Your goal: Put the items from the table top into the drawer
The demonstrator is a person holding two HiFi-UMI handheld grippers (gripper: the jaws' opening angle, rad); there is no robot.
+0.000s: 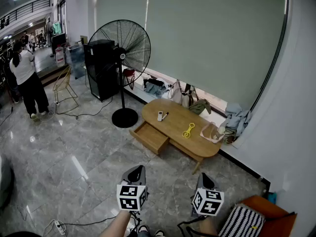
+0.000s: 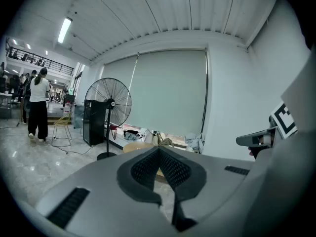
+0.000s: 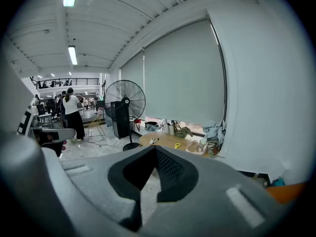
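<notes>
**A:** So, which step is this?

**B:** The approach, I'd say; nothing has been picked up. The left tongs (image 1: 136, 172) and right tongs (image 1: 205, 179) are both closed tip to tip with nothing between them. They hang low over the floor, well apart from the surface (image 1: 174, 118).

**A:** And the items?

**B:** All on the surface. A remote (image 1: 160, 115) lies near its left end with a dark stick (image 1: 165, 116) just beside it. A yellow piece (image 1: 188, 130) sits around the middle and a clear bag (image 1: 212, 132) at the right end. The drawer (image 1: 150, 138) stands pulled out from the surface's front, below that left end. I can't tell whether anything is in it.

**A:** What does the next move call for?

**B:** Walking up to the surface first. Then one pair of tongs has to open and come down over an item. The remote is probably the one, as it lies closest to the drawer. It's flat, so the jaws should straddle its narrow sides.
</notes>
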